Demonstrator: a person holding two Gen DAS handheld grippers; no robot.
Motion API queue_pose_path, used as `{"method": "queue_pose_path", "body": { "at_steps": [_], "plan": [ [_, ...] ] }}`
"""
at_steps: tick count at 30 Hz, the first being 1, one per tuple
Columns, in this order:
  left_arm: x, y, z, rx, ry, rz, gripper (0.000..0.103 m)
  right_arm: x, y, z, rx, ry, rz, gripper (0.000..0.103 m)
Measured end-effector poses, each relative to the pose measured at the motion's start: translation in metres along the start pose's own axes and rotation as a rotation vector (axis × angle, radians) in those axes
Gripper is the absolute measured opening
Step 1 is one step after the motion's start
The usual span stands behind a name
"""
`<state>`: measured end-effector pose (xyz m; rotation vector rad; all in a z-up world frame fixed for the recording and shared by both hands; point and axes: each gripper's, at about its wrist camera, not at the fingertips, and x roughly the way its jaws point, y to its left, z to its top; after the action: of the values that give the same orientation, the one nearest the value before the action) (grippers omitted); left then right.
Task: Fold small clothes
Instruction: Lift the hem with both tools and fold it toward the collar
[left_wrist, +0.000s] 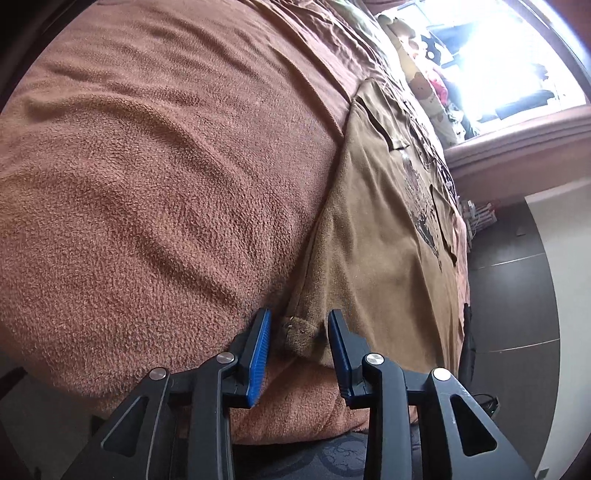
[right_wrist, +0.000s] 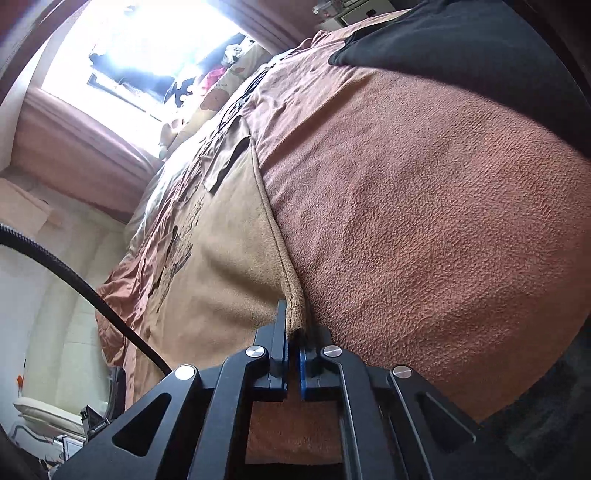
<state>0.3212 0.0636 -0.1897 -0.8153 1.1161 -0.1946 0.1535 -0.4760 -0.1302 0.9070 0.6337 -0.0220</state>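
A tan T-shirt (left_wrist: 376, 229) with a dark print lies flat on a brown fleece blanket (left_wrist: 166, 184) that covers a bed. In the left wrist view my left gripper (left_wrist: 298, 314) stands open at the bed's near edge. One bottom corner of the shirt's hem (left_wrist: 303, 332) sits between the blue pads (left_wrist: 258, 350) without being pressed. In the right wrist view the same tan T-shirt (right_wrist: 221, 266) stretches away over the blanket (right_wrist: 424, 221). My right gripper (right_wrist: 293, 332) is shut on the shirt's other hem corner (right_wrist: 297, 314), which stands up pinched between the pads.
A black garment (right_wrist: 461, 44) lies at the far end of the blanket. Printed pillows (left_wrist: 424, 81) line the bed by a bright window (left_wrist: 498, 55). A black cable (right_wrist: 92, 288) arcs past the bed's left side. Dark tiled floor (left_wrist: 509, 295) lies beside the bed.
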Motion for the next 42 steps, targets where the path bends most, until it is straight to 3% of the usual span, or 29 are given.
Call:
{"method": "queue_pose_path", "body": {
  "at_steps": [7, 10, 11, 17, 30, 42],
  "plan": [
    [0.004, 0.002, -0.002, -0.027, -0.022, -0.029, 0.033, 0.003, 0.002, -0.005, -0.006, 0.027, -0.004, 0.0],
    [0.002, 0.009, -0.001, -0.054, -0.05, -0.007, 0.01, 0.003, 0.002, -0.004, 0.003, 0.029, 0.001, 0.0],
    [0.0, 0.01, -0.002, -0.057, -0.064, -0.015, 0.008, 0.001, 0.003, -0.003, 0.004, 0.027, 0.004, 0.0],
    [-0.029, 0.003, 0.003, -0.004, -0.163, -0.044, 0.006, -0.012, 0.024, -0.006, -0.045, 0.012, 0.021, 0.0],
    [-0.097, -0.007, 0.008, 0.016, -0.275, -0.236, 0.005, -0.068, 0.06, -0.018, -0.121, -0.045, 0.085, 0.0],
    [-0.177, -0.025, -0.023, 0.063, -0.366, -0.371, 0.005, -0.134, 0.072, -0.044, -0.182, -0.104, 0.156, 0.0]
  ]
}}
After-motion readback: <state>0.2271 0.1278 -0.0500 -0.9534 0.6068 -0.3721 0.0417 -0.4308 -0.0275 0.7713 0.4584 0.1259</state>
